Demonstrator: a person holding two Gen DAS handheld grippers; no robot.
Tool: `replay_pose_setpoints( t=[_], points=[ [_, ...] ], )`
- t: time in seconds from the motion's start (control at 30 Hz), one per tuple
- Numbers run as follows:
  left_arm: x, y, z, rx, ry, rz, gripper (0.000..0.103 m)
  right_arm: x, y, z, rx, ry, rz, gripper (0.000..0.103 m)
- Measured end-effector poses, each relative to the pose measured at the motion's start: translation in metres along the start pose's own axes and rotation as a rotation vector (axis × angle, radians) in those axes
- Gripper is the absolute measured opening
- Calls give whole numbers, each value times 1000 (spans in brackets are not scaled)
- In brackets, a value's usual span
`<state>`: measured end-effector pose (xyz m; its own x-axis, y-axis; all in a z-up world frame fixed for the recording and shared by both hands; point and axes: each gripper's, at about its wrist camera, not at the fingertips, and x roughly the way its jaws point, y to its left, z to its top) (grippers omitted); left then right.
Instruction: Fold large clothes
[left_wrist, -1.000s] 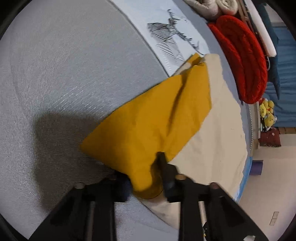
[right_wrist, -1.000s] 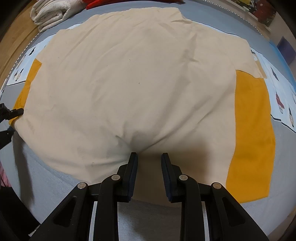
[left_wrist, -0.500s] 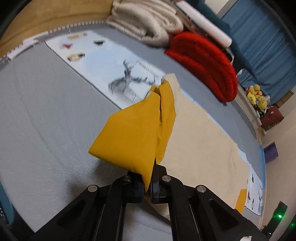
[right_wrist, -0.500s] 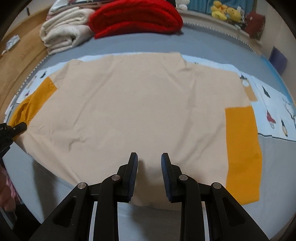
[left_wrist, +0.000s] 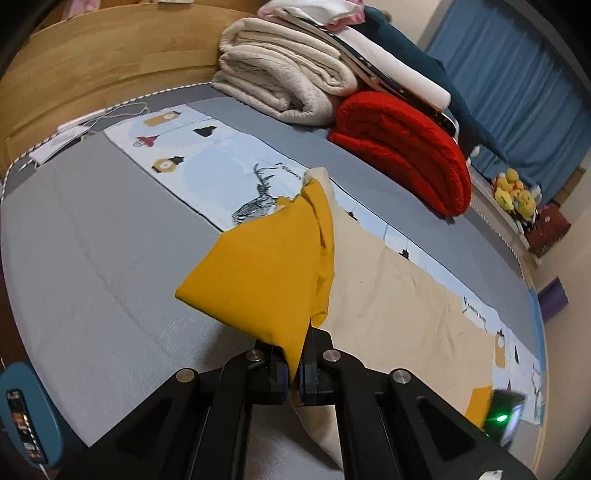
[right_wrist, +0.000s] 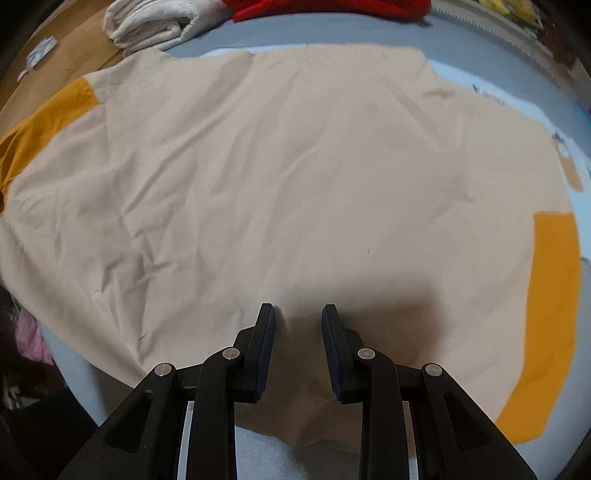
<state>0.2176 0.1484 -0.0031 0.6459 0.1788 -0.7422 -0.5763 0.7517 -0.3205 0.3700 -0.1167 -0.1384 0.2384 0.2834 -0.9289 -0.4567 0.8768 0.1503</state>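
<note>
Left wrist view: yellow sleeve (left_wrist: 266, 280) hides left tongs' (left_wrist: 291, 373) tips.

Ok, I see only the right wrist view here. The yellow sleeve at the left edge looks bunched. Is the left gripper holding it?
Observer: Yes. The left gripper is shut on the yellow sleeve; the cloth is pinched between its fingers.
Operator: Does the sleeve lie flat, or is it lifted?
Observer: Lifted. It rises like a tent from the cream shirt up to the fingers, above the grey bed cover.
Operator: What is on the bed just beyond the sleeve?
Observer: Only a flat printed panel with a deer drawing, which is part of the cover.
</note>
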Motion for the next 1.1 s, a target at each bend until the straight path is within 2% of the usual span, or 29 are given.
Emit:
replay_pose_setpoints(
  t=[0.13, 0.27, 0.37, 0.5, 0.6, 0.67, 0.7, 0.73, 0.77, 0.83, 0.93, 1.0, 1.1],
  points=[
    [-1, -21, -4, 68, -10, -39, 2, -42, -26, 5, 45, -121, -18, 28],
    [-10, -59, -17, 195, -43, -128, 2, -94, -72, 2, 107, -256, -87, 28],
    [-19, -93, -32, 296, -61, -201, 1, -134, -112, -14, 143, -336, -150, 28],
    [-29, -159, -81, 489, -69, -320, 1, -177, -163, -52, 224, -391, -163, 28],
    [-28, -207, -132, 636, -16, -416, 1, -196, -201, -82, 266, -392, -168, 28],
    [-15, -239, -178, 763, 78, -470, 4, -203, -221, -94, 270, -390, -174, 28],
    [-6, -250, -197, 806, 153, -485, 6, -207, -228, -101, 268, -389, -183, 28],
    [2, -255, -211, 827, 223, -494, 17, -208, -233, -106, 265, -387, -188, 28],
    [18, -259, -230, 848, 382, -524, 25, -209, -240, -112, 264, -381, -185, 29],
    [28, -255, -244, 832, 534, -557, 26, -206, -250, -119, 273, -364, -168, 34],
    [9, -246, -226, 818, 486, -551, 25, -203, -261, -123, 299, -347, -122, 38],
    [-11, -237, -199, 779, 433, -558, 26, -203, -263, -123, 320, -349, -86, 39],
    [-43, -222, -160, 766, 316, -498, 26, -201, -254, -119, 311, -354, -36, 40]
  ],
)
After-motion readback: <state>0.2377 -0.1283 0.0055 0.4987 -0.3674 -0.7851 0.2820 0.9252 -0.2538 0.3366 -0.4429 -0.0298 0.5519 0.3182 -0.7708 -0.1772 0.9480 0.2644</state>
